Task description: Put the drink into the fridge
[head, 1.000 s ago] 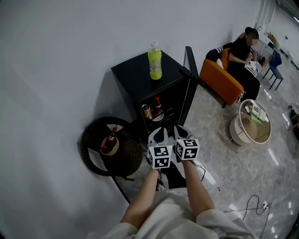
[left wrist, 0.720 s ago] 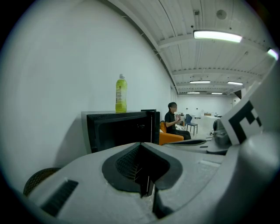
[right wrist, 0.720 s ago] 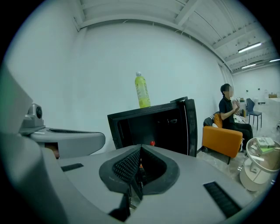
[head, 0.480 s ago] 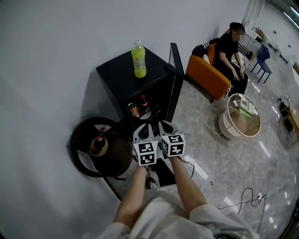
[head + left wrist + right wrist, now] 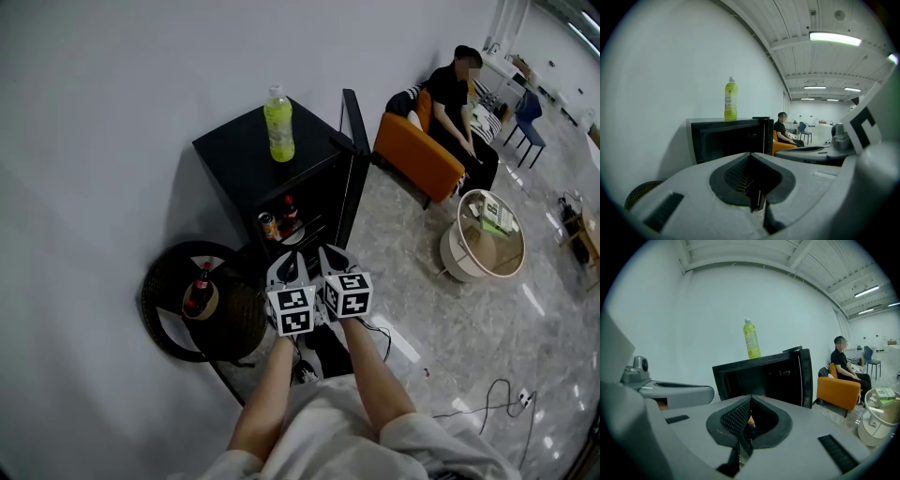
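A yellow-green drink bottle (image 5: 278, 124) stands upright on top of the black mini fridge (image 5: 234, 150), whose door (image 5: 352, 127) is swung open. Inside, a can (image 5: 268, 225) and a dark cola bottle (image 5: 289, 212) sit on a shelf. My left gripper (image 5: 286, 266) and right gripper (image 5: 332, 260) hang side by side in front of the fridge, both shut and empty, well short of the bottle. The same bottle (image 5: 731, 99) shows above the shut jaws in the left gripper view. In the right gripper view the bottle (image 5: 751, 339) tops the open fridge (image 5: 761, 373).
A round dark wicker side table (image 5: 164, 314) left of the fridge carries another cola bottle (image 5: 201, 284) in a small basket. A person (image 5: 459, 98) sits on an orange sofa (image 5: 412, 155) at the right. A round white table (image 5: 469, 262) and a floor cable (image 5: 487, 398) lie further right.
The head view shifted over the first half second, so the fridge and bottle sit further left in the frame. Both grippers stay together, shut. The seated person changed posture.
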Demonstrator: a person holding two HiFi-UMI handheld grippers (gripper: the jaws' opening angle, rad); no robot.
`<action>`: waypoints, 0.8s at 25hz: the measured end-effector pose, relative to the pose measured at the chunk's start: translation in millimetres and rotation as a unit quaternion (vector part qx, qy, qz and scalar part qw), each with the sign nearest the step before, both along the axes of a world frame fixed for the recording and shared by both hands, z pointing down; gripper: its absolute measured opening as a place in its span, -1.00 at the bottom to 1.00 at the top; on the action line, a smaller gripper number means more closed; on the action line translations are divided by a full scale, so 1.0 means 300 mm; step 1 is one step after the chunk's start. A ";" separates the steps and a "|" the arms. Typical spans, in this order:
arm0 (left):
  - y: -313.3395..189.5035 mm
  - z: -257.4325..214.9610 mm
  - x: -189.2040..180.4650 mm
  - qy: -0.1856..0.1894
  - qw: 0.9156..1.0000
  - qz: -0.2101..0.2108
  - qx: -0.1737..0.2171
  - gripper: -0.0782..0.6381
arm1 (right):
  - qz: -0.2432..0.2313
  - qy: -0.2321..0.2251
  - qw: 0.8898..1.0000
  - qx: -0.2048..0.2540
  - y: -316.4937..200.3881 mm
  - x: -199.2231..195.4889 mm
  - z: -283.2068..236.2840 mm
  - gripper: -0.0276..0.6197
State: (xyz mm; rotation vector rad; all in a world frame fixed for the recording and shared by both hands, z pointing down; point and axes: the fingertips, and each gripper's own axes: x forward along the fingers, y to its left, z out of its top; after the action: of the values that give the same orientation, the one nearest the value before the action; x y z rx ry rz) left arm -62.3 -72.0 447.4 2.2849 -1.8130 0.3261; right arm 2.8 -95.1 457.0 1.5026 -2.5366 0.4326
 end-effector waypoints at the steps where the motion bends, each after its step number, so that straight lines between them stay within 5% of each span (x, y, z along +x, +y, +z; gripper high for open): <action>1: -0.001 0.004 -0.002 0.000 1.000 0.001 0.000 -0.76 | 0.000 -0.001 1.000 -0.001 0.001 -0.002 0.002 -0.89; 20: -0.467 -0.388 -0.114 0.048 0.996 -0.017 0.076 -0.76 | -0.035 -0.080 0.992 0.086 -0.498 -0.148 -0.379 -0.84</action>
State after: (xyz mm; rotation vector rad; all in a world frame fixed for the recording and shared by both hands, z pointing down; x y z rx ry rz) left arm -96.5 -212.2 331.1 2.3206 -1.8843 0.0734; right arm -41.6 -244.6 343.2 1.4837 -2.8076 0.3443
